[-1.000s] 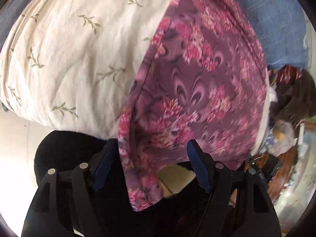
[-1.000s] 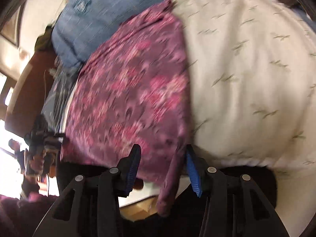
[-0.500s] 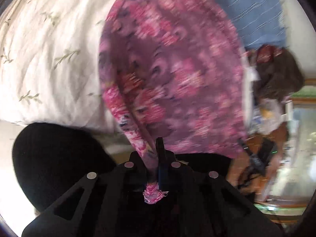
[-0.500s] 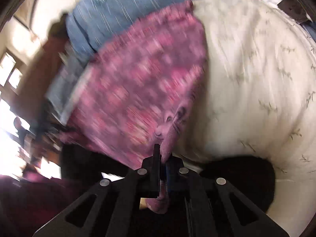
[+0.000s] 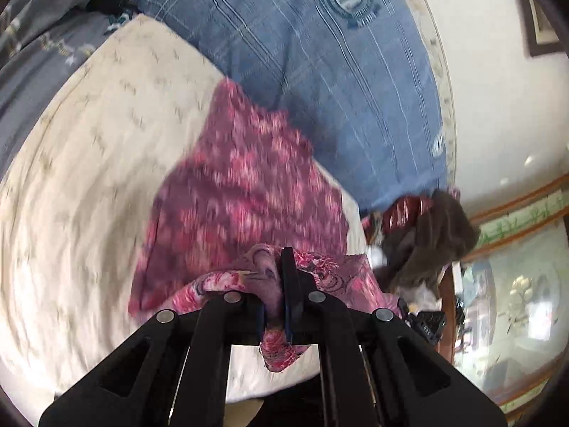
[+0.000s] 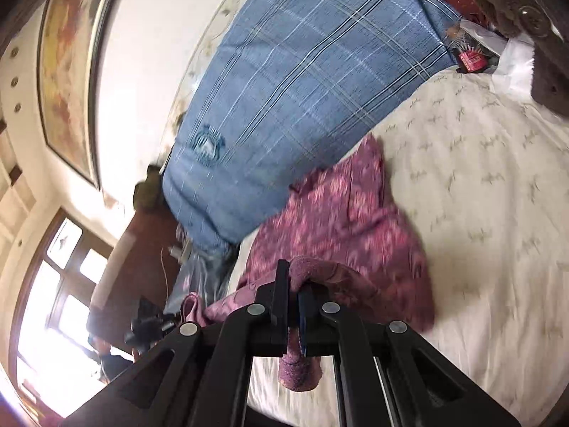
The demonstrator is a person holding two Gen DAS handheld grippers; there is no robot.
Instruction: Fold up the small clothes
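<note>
The purple floral garment [image 5: 245,192] lay on the cream bedspread [image 5: 89,185], its near edge gathered up off the bed and pinched at 2 places. The left gripper [image 5: 281,284] was clamped tight on 1 bunch of that edge, its jaws closed narrow with a tuft of cloth hanging out below the pads. The right gripper [image 6: 293,291] was clamped the same way on another bunch of the garment [image 6: 352,227], a folded end of cloth hanging beneath its jaws. Both sets of jaws had just been closing, with the fabric between them.

Ahead of each gripper the rest of the garment sloped down onto the bedspread [image 6: 490,192], its far edge touching the foot of the blue checked pillow [image 5: 320,71]. In the left wrist view the cloth's left edge ran free over open cream bedspread, which stretched wide to the left of the gripper. To the right of that gripper the bed's edge was close, with a dark heap of clothes [image 5: 434,235] just beyond the garment's right corner.

In the right wrist view open bedspread spread wide to the right of the gripper, while to the left the bed ended near the pillow [image 6: 291,82] and a window [image 6: 57,284]. Motion blur softened the pattern.
</note>
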